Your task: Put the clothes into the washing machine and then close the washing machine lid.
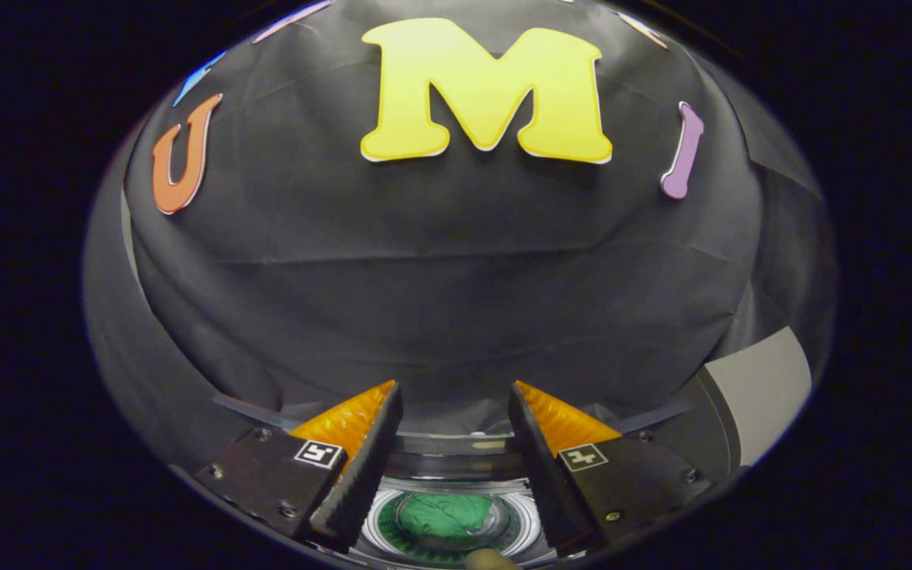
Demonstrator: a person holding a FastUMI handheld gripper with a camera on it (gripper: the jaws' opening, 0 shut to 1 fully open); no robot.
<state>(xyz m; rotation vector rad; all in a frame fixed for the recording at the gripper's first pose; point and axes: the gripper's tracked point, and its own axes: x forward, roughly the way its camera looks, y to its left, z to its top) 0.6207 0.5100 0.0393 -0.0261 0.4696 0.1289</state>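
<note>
My gripper (456, 392) is open, with a wide gap and nothing between its fingers. It is held high and looks mostly at the booth's black cloth wall. Below the fingers sits the washing machine (456, 483), seen from above as a round opening with a pale ring. Green cloth (444, 518) lies inside the drum, below and between the fingers. A small tan object (489, 560) shows at the drum's near rim; I cannot tell what it is.
A grey panel (761, 392) stands to the right of the machine, against the cloth wall. A dark curved rim (456, 443), perhaps the raised lid or the machine's back edge, runs just beyond the fingertips.
</note>
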